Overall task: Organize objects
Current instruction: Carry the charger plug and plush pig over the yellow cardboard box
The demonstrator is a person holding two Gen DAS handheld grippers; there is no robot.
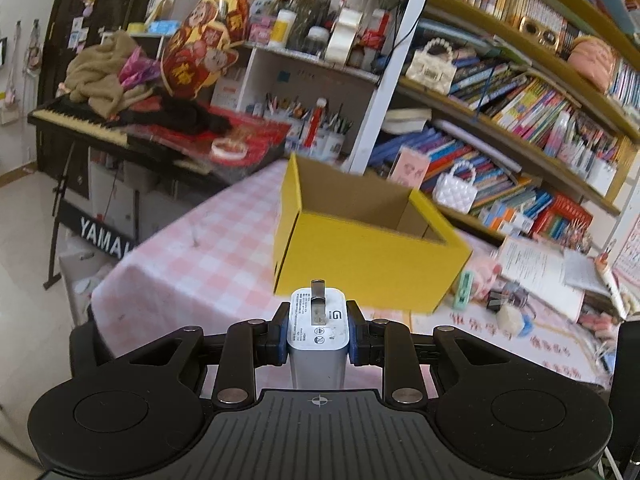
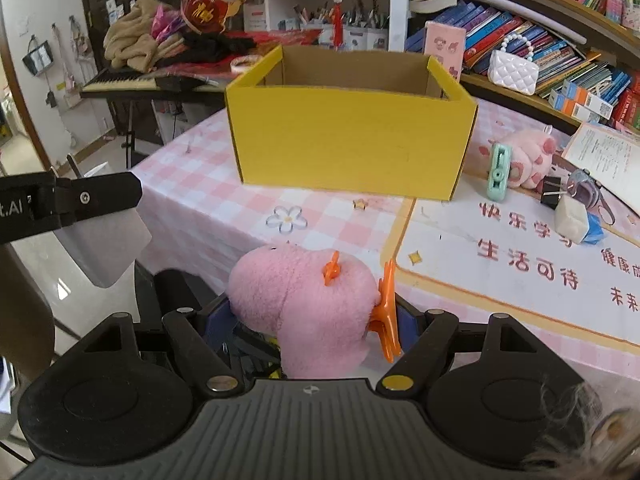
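Observation:
My left gripper (image 1: 319, 334) is shut on a white plug-in charger (image 1: 319, 336), prongs forward, held in the air short of the open yellow cardboard box (image 1: 360, 264). My right gripper (image 2: 316, 320) is shut on a pink plush toy with orange clips (image 2: 308, 300), near the table's front edge, short of the same box (image 2: 348, 136). The left gripper with the charger (image 2: 100, 240) shows at the left of the right wrist view. The box's floor is hidden.
The table has a pink checked cloth (image 2: 208, 208) and a printed mat (image 2: 520, 256). Right of the box lie a mint clip (image 2: 498, 170), a pink paw plush (image 2: 528, 156), a binder clip (image 2: 552, 196), a white block (image 2: 572, 216) and an open book (image 2: 612, 160). Keyboard (image 1: 80, 120) left, bookshelves (image 1: 520, 100) behind.

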